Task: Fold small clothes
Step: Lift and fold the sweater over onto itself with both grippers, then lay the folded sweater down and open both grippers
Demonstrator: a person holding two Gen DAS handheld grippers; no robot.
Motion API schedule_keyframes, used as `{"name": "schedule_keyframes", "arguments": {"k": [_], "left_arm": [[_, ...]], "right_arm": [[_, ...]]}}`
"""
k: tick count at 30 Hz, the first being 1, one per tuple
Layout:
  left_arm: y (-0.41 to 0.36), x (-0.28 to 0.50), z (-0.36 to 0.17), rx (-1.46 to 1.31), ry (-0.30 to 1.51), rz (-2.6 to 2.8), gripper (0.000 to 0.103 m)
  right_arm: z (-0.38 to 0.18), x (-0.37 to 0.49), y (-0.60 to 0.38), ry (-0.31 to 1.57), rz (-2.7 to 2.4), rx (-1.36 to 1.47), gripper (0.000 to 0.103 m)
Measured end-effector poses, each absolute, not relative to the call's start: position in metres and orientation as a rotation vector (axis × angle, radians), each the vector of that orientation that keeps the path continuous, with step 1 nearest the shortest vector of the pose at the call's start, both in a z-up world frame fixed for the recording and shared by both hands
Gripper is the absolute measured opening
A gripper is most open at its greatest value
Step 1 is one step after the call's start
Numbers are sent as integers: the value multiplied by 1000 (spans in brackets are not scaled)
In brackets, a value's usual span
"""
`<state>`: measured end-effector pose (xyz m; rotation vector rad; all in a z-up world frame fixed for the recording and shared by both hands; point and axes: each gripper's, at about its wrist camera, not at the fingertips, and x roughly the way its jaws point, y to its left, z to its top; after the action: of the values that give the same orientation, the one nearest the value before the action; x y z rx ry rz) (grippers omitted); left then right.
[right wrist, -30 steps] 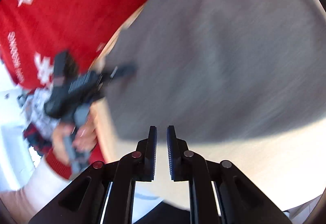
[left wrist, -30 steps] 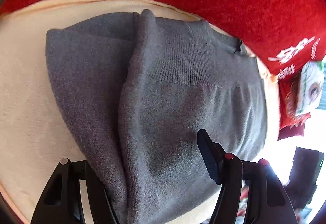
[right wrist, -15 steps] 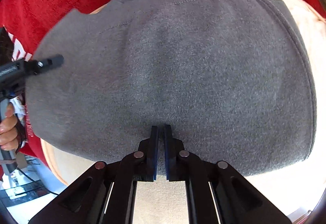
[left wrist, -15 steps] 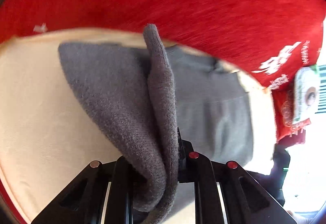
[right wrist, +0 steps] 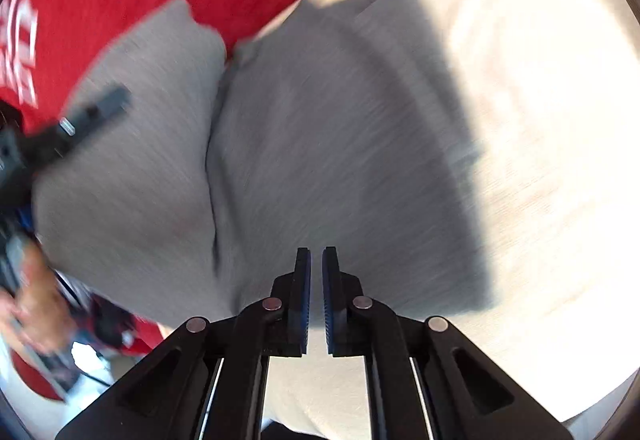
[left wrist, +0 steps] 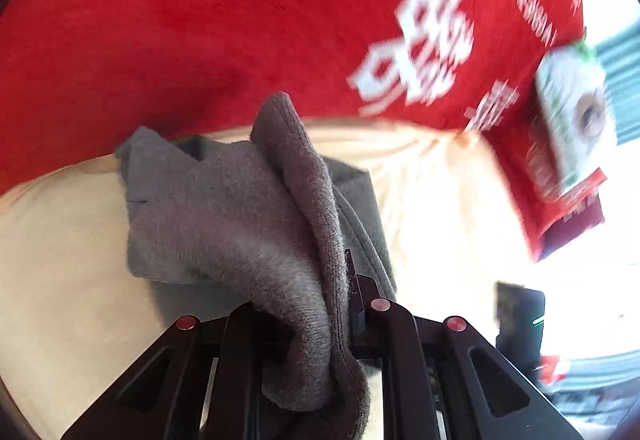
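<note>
A grey knit garment [left wrist: 224, 216] lies on a cream pad [left wrist: 440, 200]. My left gripper [left wrist: 316, 304] is shut on a bunched edge of it and holds that edge raised, so the cloth drapes over both fingers. In the right wrist view the garment [right wrist: 320, 144] shows a lifted flap at the left, with a crease down its middle. The left gripper [right wrist: 92, 112] appears there, blurred, at that flap, with a hand [right wrist: 36, 304] below it. My right gripper [right wrist: 316, 260] is shut with nothing between its pads, just over the garment's near edge.
A red cloth with white lettering [left wrist: 200, 20] lies beyond the cream pad [right wrist: 540, 120]. A green and white package [left wrist: 572, 112] sits at the right edge. A dark object [left wrist: 520, 320] stands lower right. Bare pad shows to the garment's right.
The left gripper shut on the garment's edge, then lifted and carried it across, leaving the pad at the right uncovered. The right gripper stayed shut and shifted across the garment.
</note>
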<state>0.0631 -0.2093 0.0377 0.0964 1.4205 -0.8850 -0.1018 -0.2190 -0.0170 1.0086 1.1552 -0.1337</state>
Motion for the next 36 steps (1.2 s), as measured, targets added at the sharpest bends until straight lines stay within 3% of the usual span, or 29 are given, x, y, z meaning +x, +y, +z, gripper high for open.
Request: {"name": "schedule_keyframes", "arguments": {"k": [5, 7, 8, 9, 11, 12, 17, 21, 23, 28, 29, 30, 31, 36], "left_arm": [[-260, 30, 5, 338, 1425, -776, 19], [-263, 21, 15, 353, 1388, -789, 33], [-262, 17, 24, 343, 1356, -815, 47], [-262, 13, 33, 336, 1323, -840, 57], [-261, 4, 54, 331, 1236, -905, 66], [-261, -1, 64, 345, 1198, -936, 68], [-237, 12, 80, 315, 1143, -876, 68], [-199, 40, 51, 250, 1241, -708, 68], [-177, 48, 30, 239, 1297, -632, 68], [-152, 47, -16, 256, 1398, -529, 68], [-149, 47, -18, 234, 1400, -530, 68], [-147, 47, -18, 219, 1396, -525, 68], [-148, 46, -17, 221, 1396, -518, 68], [-154, 36, 0, 253, 1346, -569, 68]], "right_arm": [[-44, -99, -248, 1077, -115, 1202, 8], [-53, -102, -256, 1049, -86, 1261, 8], [-55, -102, -262, 1032, -70, 1298, 10], [-57, -103, -267, 1010, -55, 1338, 15], [-64, -109, -277, 967, -31, 1412, 29], [-66, -110, -279, 942, -21, 1454, 39], [-75, -120, -298, 838, 1, 1630, 45], [-86, -134, -309, 719, 61, 1766, 70], [-86, -136, -313, 695, 76, 1789, 75], [-68, -95, -317, 889, 75, 1581, 74], [-64, -80, -311, 936, 69, 1512, 60], [-56, -69, -308, 1000, 54, 1404, 25], [-48, -56, -303, 1073, 25, 1287, 14], [17, -47, -296, 1009, 52, 1002, 13]]}}
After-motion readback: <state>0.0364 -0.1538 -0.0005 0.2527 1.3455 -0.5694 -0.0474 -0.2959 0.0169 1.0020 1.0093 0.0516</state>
